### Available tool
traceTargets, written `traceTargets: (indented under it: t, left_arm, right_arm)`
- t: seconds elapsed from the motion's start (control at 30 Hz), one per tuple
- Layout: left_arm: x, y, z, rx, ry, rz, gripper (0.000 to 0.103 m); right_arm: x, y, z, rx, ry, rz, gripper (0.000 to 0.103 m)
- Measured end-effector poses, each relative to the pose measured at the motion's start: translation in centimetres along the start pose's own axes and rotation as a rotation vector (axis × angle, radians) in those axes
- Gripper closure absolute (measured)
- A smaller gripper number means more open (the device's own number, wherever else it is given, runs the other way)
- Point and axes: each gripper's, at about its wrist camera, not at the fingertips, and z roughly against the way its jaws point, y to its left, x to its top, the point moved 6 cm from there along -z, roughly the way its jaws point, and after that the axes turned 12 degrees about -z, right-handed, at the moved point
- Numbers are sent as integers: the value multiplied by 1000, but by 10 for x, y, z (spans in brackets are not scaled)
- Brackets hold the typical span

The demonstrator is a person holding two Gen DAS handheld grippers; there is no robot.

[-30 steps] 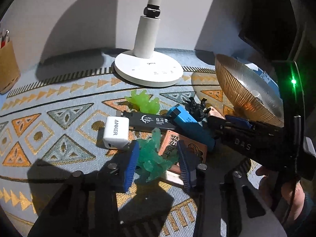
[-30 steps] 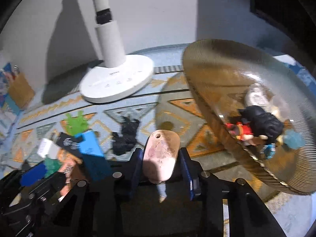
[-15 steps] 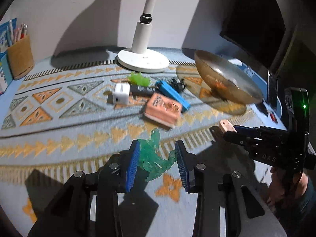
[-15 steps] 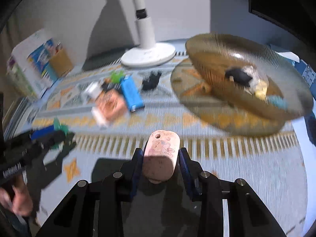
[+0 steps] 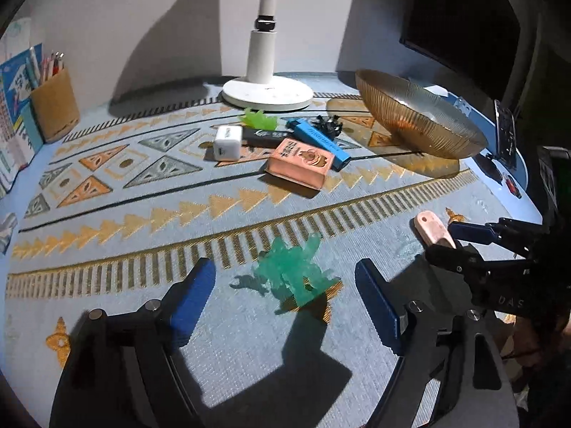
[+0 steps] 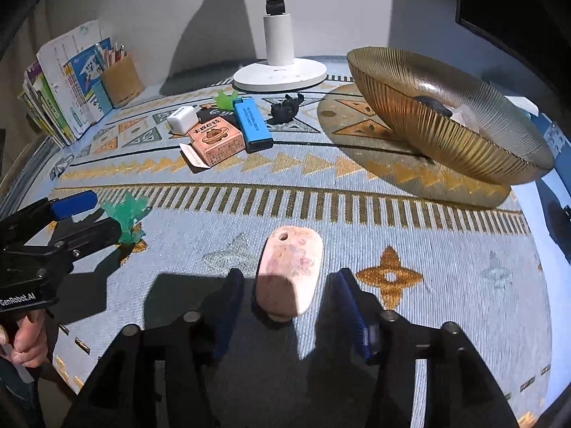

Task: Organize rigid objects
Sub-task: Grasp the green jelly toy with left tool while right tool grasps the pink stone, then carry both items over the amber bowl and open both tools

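- Left tongs (image 5: 285, 292) have just been opening; the translucent green figurine (image 5: 294, 271) stands free between the spread jaws on the patterned surface (image 5: 142, 214).
- Right tongs (image 6: 289, 306) have just been opening; the mottled pink stone (image 6: 289, 274) lies loose between them.
- Open mat lies around both; the clutter and the amber bowl (image 6: 446, 142) sit well apart.

A translucent green figure (image 5: 292, 271) and a pink stone (image 6: 289, 271) (hole at one end) lie on the mat.
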Motion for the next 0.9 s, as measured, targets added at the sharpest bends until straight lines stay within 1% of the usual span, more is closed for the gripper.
traceTargets:
  t: [0.07, 0.13, 0.2, 0.23, 0.27, 0.3, 0.37, 0.4, 0.47, 0.57, 0.67, 0.73, 0.8, 0.9]
  left_arm:
    - [-3, 2, -3, 8, 16, 9, 24]
    - [-4, 2, -11, 23, 56, 15, 24]
    - [-4, -3, -17, 37, 83, -11, 25]
    - [-2, -6, -20, 44, 89, -26, 28]
    - [-2, -8, -20, 43, 91, -29, 39]
    - [-2, -10, -21, 31, 91, -29, 47]
    - [1, -16, -22, 21, 79, -38, 59]
    - [2, -19, -21, 22, 77, -39, 59]
    - [5, -23, -21, 30, 69, -41, 59]
    - [10, -27, -17, 14, 46, -41, 60]
    - [20, -30, -12, 15, 21, -53, 60]
    - [31, -32, -6, 14, -5, -57, 60]
    - [44, -35, -2, 10, -30, -67, 60]
    - [71, -40, 8, 12, -82, -97, 60]
  right_arm:
    - [-1, 3, -1, -25, -6, 3, 50]
    - [-1, 6, -2, -59, -8, 0, 50]
    - [0, 7, -3, -81, -12, -6, 50]
    - [0, 8, -4, -84, -14, -12, 50]
    - [2, 9, -4, -81, -17, -16, 50]
    - [2, 10, -5, -77, -23, -19, 53]
    - [4, 13, -6, -79, -33, -2, 62]
    - [4, 16, -6, -68, -33, 7, 69]
    - [3, 20, -6, -67, -34, 21, 69]
    - [1, 24, -4, -14, -34, 22, 69]
    - [5, 22, 2, 13, -42, 6, 69]
    - [12, 18, 10, 22, -65, -6, 69]
    - [24, 9, 24, 24, -108, -25, 69]
    - [46, -21, 53, -6, -196, -76, 69]
